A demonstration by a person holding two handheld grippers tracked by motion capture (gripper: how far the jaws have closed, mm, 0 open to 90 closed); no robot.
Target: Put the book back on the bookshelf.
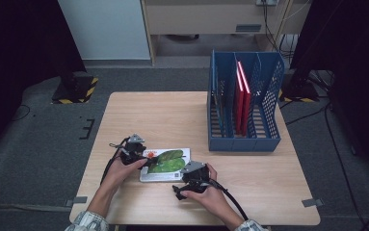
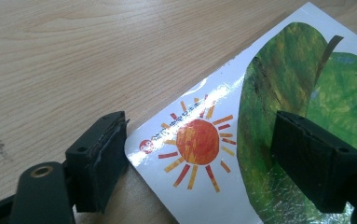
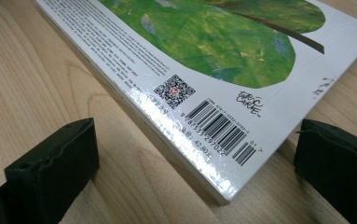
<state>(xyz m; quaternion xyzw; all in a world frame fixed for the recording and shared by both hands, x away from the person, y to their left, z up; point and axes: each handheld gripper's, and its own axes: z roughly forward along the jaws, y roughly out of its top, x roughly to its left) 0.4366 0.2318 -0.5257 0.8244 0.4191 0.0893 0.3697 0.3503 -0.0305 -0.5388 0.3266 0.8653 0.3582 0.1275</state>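
Observation:
A thin picture book (image 1: 165,164) with green leaves and an orange sun on its white cover lies flat near the table's front edge. My left gripper (image 1: 141,157) is open at the book's left end; in the left gripper view (image 2: 199,154) one jaw rests on the table beside the cover's corner and the other sits above the leaf on the book (image 2: 241,140). My right gripper (image 1: 189,179) is open at the book's front right corner; in the right gripper view (image 3: 195,172) its jaws straddle the barcode corner of the book (image 3: 204,70).
A blue slotted file rack (image 1: 244,103) stands at the table's right back, holding red books (image 1: 242,96) upright. The wooden table (image 1: 148,115) has bare surface to the left and behind the book. Dark stands flank the table on the floor.

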